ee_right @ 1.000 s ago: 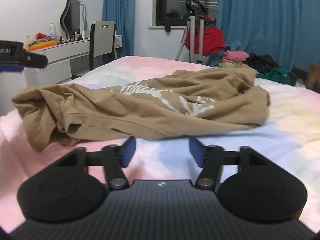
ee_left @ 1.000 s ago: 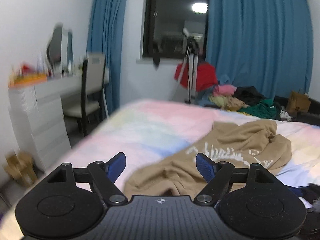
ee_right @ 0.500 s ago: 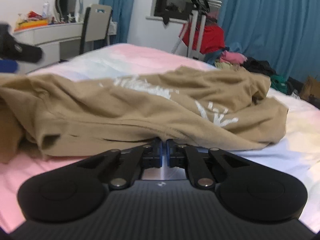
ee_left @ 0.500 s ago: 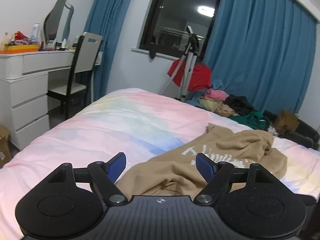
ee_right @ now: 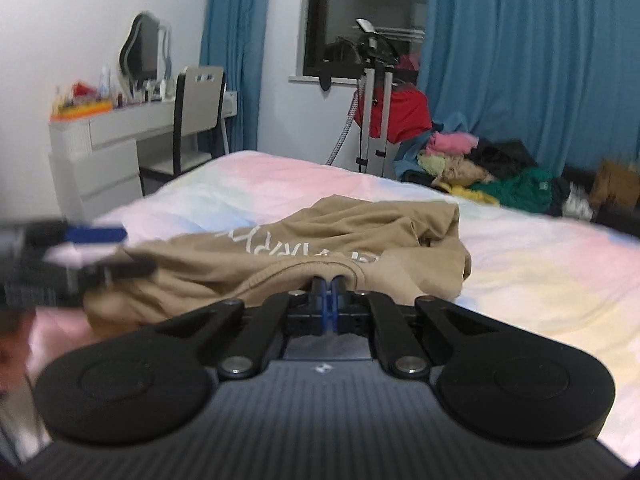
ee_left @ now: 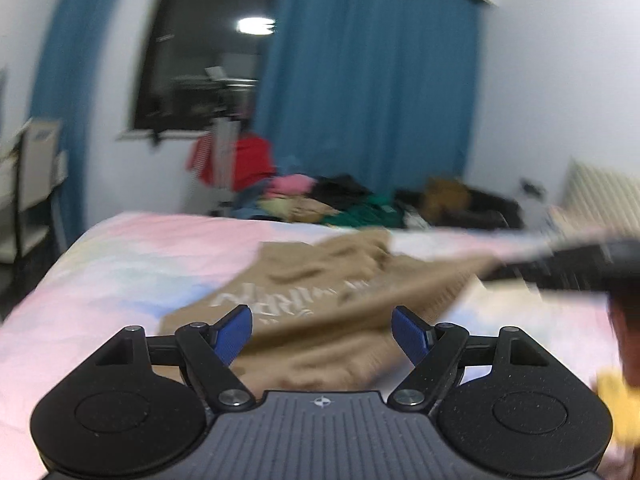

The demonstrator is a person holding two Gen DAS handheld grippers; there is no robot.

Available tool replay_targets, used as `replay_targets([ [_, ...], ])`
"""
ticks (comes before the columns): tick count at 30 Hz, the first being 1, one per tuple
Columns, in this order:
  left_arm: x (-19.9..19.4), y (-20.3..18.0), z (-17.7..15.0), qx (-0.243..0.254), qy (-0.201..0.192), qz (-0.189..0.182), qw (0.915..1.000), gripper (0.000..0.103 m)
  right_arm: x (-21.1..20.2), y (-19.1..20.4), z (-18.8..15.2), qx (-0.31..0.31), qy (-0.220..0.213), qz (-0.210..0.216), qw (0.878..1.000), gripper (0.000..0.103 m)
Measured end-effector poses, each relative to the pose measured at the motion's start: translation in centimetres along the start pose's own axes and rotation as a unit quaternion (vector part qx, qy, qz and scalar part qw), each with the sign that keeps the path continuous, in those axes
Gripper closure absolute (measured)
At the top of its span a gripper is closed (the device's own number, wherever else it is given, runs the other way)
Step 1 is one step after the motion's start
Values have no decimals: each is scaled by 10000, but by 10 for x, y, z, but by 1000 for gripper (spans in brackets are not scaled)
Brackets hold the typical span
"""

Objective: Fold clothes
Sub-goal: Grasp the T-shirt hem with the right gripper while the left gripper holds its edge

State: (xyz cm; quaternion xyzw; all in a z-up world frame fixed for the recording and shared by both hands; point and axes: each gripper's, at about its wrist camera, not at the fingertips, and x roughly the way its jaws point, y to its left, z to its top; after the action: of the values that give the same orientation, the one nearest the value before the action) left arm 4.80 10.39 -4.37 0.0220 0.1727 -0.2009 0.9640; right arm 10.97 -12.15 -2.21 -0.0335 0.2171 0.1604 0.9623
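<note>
Right gripper (ee_right: 328, 300) jaws are pressing together, pinching the ribbed hem edge of the tan cotton T-shirt with white printed lettering (ee_right: 320, 248); that edge is riding up off the bed while the rest is trailing away from the jaws toward the far side. In the left wrist view the same gripper (ee_left: 580, 264) is showing as a blurred dark shape at the right, with a stretched band of fabric running to it.

Left gripper (ee_left: 322, 328) jaws are standing wide apart, holding nothing; the shirt's near bunched edge is lying directly ahead and a little below, between the blue pads (ee_left: 234, 332) in line of sight but seemingly not touching them. Judging from this, the left hand is the one nearer the free corner and would need to go forward and down to take it.

Shirt is crumpled, not flat, long axis running roughly left-to-right across the pastel pink-blue-yellow bed sheet (ee_right: 540, 264), lettering upside down from the right wrist view. Folding is apparently only starting; the garment still needs spreading.
</note>
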Motion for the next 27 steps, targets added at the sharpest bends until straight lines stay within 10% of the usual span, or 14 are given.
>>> replay_targets([
  [5,22,-57,-29,1505,472,237,9872,25,7,-22,-14,883,47,256,9958,98],
  [10,70,-87,-73,2956,891,1109,9447,29,17,-31,-23,1281,52,371,9911,98],
  [16,110,-75,-89,3467,1274,1945,9087,40,38,-42,-35,1179,140,111,9929,98],
  [22,125,-50,-78,3127,1608,2021,9141,85,59,-58,-45,1349,330,54,9903,98],
  [27,100,-44,-54,2862,1086,1981,9312,97,48,-53,-41,1185,161,12,9928,98],
])
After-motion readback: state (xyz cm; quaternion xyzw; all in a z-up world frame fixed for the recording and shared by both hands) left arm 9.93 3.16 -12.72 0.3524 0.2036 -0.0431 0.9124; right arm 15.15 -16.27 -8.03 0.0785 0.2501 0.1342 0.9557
